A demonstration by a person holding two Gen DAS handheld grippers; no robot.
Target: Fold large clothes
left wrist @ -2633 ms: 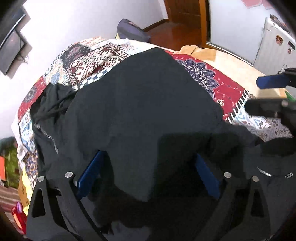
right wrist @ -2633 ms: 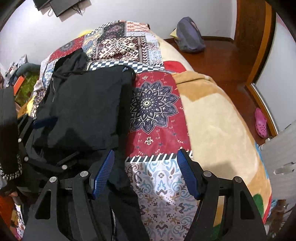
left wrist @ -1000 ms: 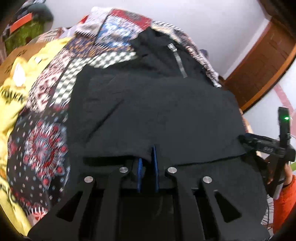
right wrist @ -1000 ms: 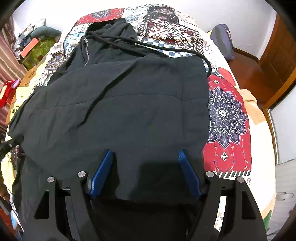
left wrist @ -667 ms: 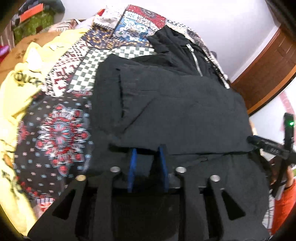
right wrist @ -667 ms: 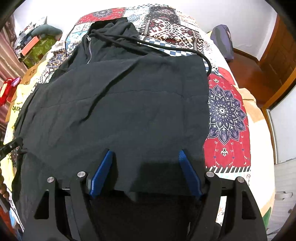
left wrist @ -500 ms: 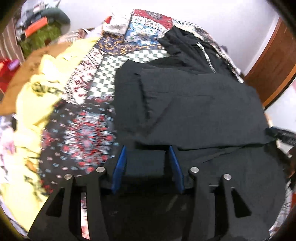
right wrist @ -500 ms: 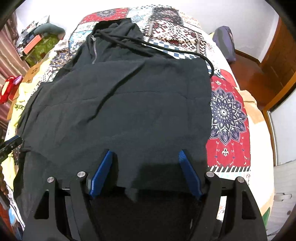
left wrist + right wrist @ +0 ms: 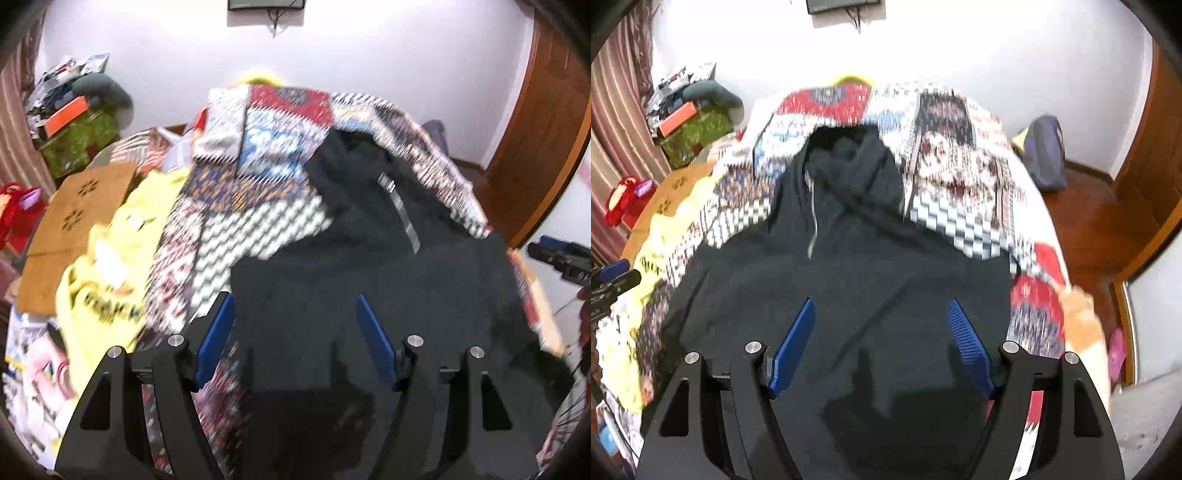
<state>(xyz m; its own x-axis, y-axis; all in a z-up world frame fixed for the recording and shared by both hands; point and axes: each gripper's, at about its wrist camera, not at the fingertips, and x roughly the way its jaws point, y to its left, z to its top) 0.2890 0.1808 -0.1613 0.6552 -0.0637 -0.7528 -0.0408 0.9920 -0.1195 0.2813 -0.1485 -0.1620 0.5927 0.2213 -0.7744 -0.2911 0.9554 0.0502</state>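
Note:
A black zip hoodie (image 9: 388, 288) lies flat on a patchwork bedspread (image 9: 258, 192), hood toward the far wall. It also shows in the right wrist view (image 9: 868, 280), with its zipper (image 9: 812, 225) running up to the hood. My left gripper (image 9: 295, 321) is open and empty above the hoodie's near left edge. My right gripper (image 9: 881, 328) is open and empty above the hoodie's near middle. Each gripper's tip shows at the side of the other's view. Both views are motion-blurred.
A yellow garment (image 9: 110, 280) and a brown cardboard sheet (image 9: 74, 221) lie left of the hoodie. Clutter and a green box (image 9: 81, 140) stand at the far left. A dark bag (image 9: 1045, 155) sits on the wooden floor at right, near a wooden door (image 9: 546, 129).
My left gripper opened, let go of the hoodie fabric and lifted. Both grippers tilted up so the far wall came into view. The right gripper stayed open.

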